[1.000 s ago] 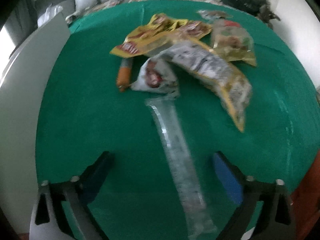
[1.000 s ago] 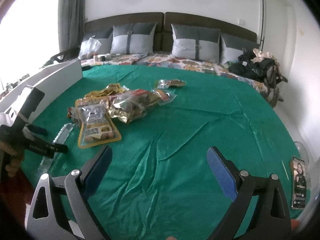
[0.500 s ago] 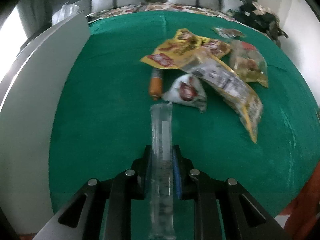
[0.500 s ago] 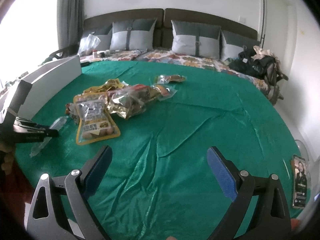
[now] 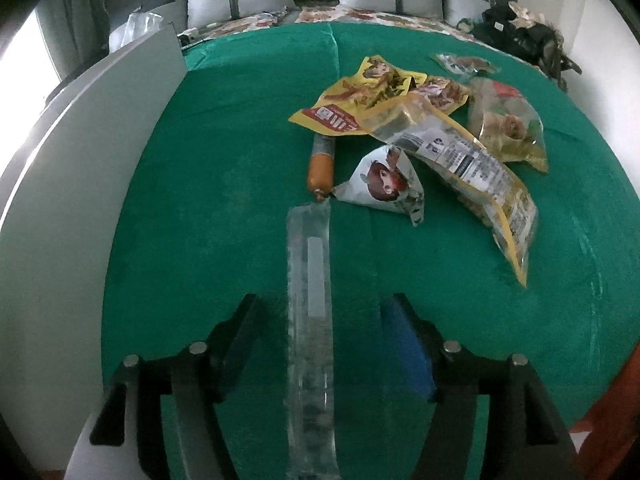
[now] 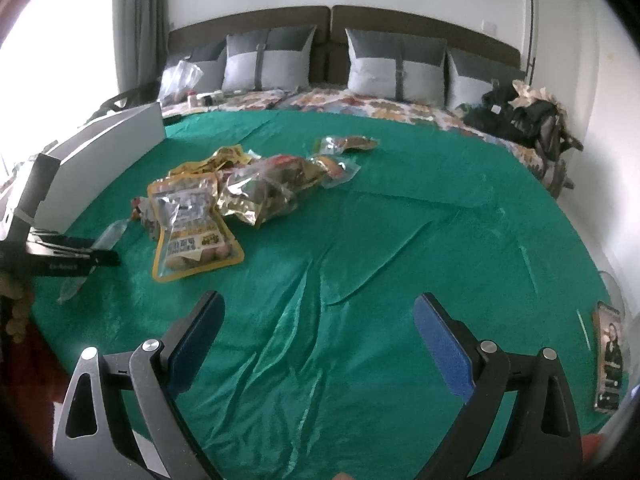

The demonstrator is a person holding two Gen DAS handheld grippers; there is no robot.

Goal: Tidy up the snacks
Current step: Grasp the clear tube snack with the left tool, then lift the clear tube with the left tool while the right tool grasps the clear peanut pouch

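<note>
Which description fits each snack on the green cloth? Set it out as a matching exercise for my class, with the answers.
Things:
1. long clear packet
2. orange sausage
3. white triangular pouch
4. small packet

Descriptions:
A. lies apart, farthest from the camera
B. between the opening jaws of the left hand-held gripper, untouched by the pads
C. partly tucked under a yellow bag
D. printed with a cartoon face

Pairs: 1-B, 2-C, 3-D, 4-A

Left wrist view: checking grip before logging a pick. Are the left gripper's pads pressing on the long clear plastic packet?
No: the long clear plastic packet lies between the opening left gripper pads, with green cloth visible on both sides.
</note>
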